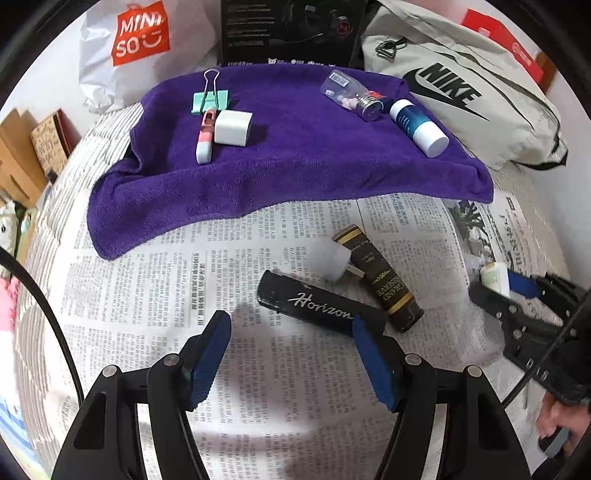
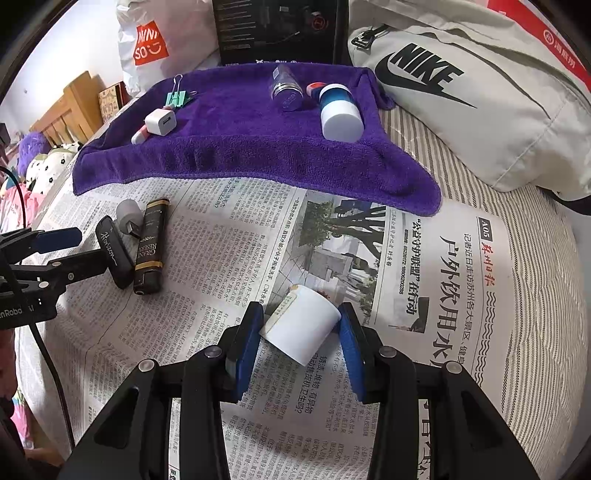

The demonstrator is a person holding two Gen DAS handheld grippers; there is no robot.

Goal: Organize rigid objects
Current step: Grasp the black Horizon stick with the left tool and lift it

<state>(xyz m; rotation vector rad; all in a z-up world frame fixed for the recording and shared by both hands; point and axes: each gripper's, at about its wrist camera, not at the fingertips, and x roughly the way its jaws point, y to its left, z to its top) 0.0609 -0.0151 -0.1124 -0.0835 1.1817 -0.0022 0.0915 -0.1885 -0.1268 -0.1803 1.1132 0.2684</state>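
My left gripper (image 1: 291,328) is open, just short of the black Horizon lighter (image 1: 314,304) on the newspaper; its right pad touches the lighter's near end. A brown Grand Reserve lighter (image 1: 380,277) and a small white plug (image 1: 338,264) lie beside it. My right gripper (image 2: 301,325) is shut on a white bottle (image 2: 301,328), held tilted just above the newspaper. On the purple towel (image 1: 295,158) lie a green binder clip (image 1: 210,99), a pink-white cutter (image 1: 205,136), a white charger (image 1: 233,127), a clear jar (image 1: 351,96) and a blue-white bottle (image 1: 419,127).
A grey Nike bag (image 2: 461,96) lies at the right, a white Miniso bag (image 1: 136,40) at the back left and a black box (image 1: 288,33) behind the towel. Newspaper (image 2: 258,258) covers the striped bed. Wooden furniture (image 2: 70,107) and plush toys stand at the far left.
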